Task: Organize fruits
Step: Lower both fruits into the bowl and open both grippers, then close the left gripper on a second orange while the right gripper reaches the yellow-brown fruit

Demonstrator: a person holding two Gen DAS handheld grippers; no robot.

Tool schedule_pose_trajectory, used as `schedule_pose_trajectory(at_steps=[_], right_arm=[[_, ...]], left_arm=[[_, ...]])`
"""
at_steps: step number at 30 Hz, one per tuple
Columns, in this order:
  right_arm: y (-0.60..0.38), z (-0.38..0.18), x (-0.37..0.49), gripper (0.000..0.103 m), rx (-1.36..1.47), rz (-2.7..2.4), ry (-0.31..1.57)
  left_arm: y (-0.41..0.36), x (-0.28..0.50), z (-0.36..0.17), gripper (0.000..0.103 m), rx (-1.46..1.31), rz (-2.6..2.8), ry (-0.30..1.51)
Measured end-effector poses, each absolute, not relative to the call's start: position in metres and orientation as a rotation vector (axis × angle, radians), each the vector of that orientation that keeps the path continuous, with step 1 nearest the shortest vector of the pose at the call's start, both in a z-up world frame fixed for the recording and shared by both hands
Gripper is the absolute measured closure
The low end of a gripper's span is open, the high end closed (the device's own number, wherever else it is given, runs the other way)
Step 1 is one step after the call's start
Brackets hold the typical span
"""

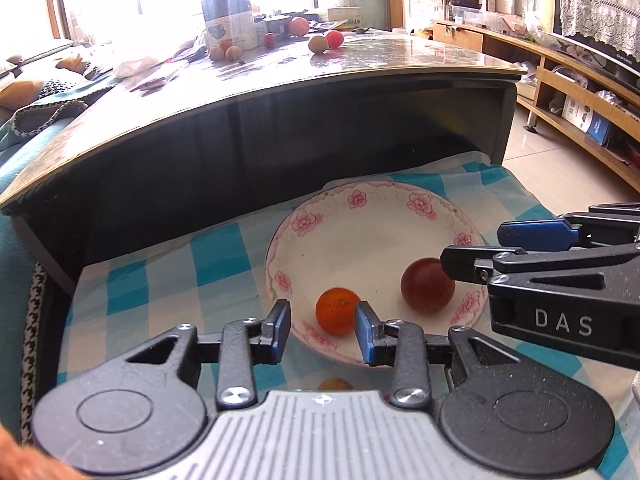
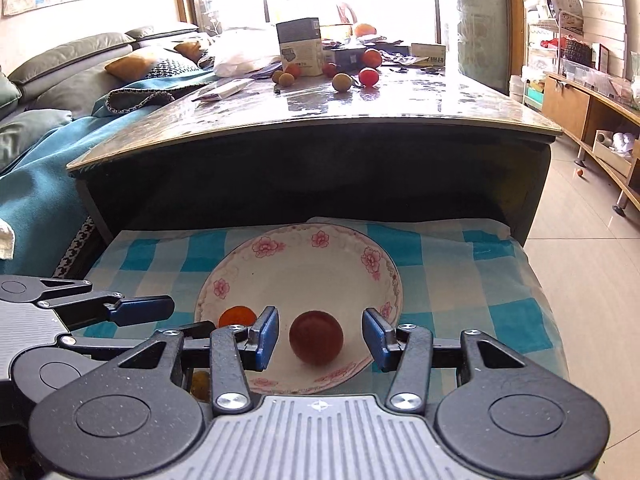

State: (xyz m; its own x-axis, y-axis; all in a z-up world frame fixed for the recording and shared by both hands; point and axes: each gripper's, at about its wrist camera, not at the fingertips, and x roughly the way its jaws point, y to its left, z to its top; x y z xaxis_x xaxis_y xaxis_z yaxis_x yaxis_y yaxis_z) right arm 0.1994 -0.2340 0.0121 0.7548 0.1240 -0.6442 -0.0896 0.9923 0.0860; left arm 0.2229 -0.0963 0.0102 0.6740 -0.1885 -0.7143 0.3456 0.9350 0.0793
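I have both tongs hanging low over the near side of the flowered plate (image 2: 384,280), which sits on the blue-checked cloth (image 2: 480,280) in front of the dark table (image 2: 320,168) so that fruit can be gathered in one place. My left gripper (image 1: 322,330) is spread open around the small orange fruit (image 1: 337,310), its right pad just beside or touching the skin and its left pad well clear, so it is gripping nothing. My right gripper (image 2: 320,338) is also released, with the dark red fruit (image 2: 316,338) lying between its blue pads and a gap on either side. Both fruits rest inside the plate toward its near rim, the orange one on the left and the red one on the right, apart from each other. I judge that these two are already delivered and that the open jaws mean they are free to lie where they are. Another yellowish fruit (image 1: 335,384) peeks out on the cloth just near of the plate, mostly hidden by my left tong. More fruits (image 2: 344,80) lie scattered on the far tabletop beside a box (image 2: 300,46), so I judge much sorting remains; reaching them means lifting both tongs clear without nudging the plate.
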Motion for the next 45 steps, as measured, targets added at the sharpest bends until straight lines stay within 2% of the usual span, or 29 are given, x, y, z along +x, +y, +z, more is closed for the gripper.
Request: schedule_pose_trajectory(at_steps=[26, 45], right_arm=[[-0.195, 0.007, 0.112, 0.061, -0.01, 0.237, 0.865], [-0.174, -0.025, 0.117, 0.061, -0.116, 0.299, 0.937]], left_arm=[[-0.051, 0.12, -0.002, 0.057, 0.261, -0.263, 0.984], [-0.017, 0.121, -0.034, 0.057, 0.232, -0.22, 1.085]])
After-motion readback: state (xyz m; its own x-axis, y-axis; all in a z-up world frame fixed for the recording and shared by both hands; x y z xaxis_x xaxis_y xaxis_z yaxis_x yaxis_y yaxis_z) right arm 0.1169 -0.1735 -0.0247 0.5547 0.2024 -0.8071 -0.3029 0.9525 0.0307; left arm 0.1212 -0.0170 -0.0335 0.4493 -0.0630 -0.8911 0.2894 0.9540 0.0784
